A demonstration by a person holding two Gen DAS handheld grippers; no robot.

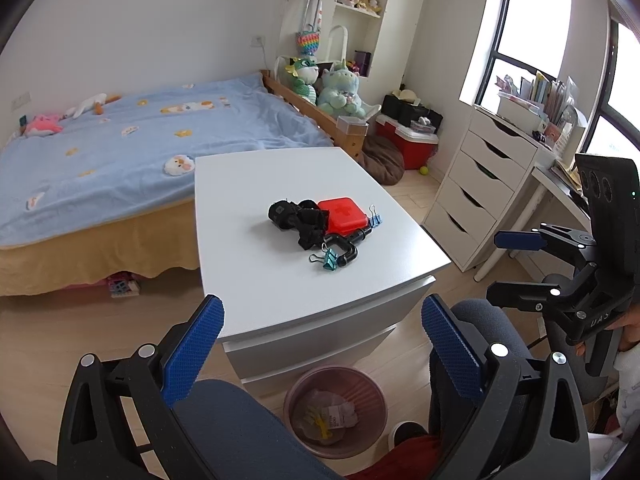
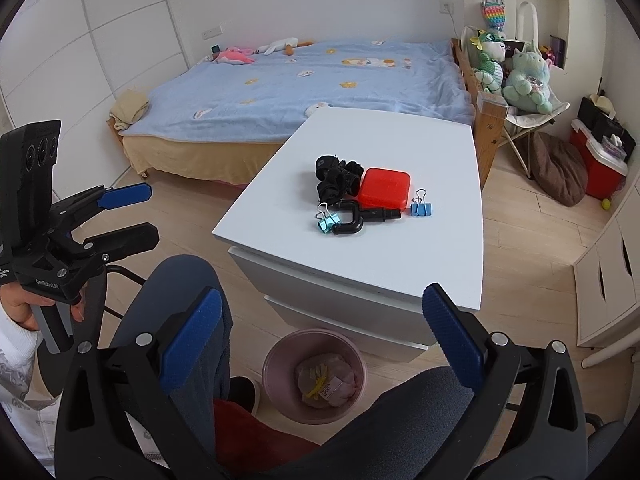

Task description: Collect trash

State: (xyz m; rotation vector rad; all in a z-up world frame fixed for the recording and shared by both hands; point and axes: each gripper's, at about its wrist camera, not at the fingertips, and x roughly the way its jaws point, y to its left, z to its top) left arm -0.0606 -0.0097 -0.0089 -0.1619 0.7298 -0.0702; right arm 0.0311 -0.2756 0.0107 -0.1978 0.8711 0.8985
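A person sits before a white counter (image 1: 256, 280) with a pink waste bin (image 2: 276, 352) on the wooden floor between their knees. The bin holds crumpled pale wrapping (image 2: 332, 384) and a small yellow scrap (image 2: 316, 380).

On the counter, a cluster of small things lies together: a black strap bundle (image 2: 336, 180), a red case (image 2: 386, 188) touching it, a black U-shaped tube piece (image 2: 356, 220) in front of both, a teal binder clip (image 2: 326, 222) against the tube's bend, and a blue binder clip (image 2: 421, 208) just beside the red case's corner.

The left hand-held gripper (image 1: 320, 352) hovers above the near edge of the counter and the bin, its blue pads spread wide with nothing between them. The right hand-held gripper (image 2: 320, 340) is also released, its jaws apart and empty, pointing down toward the bin and the counter's front. Each one shows in the other's view, gripped by a hand (image 2: 24, 304) in a white sleeve.

A bed (image 2: 280, 80) with a blue blanket stands behind the counter, with plush toys (image 2: 524, 76) at its end.
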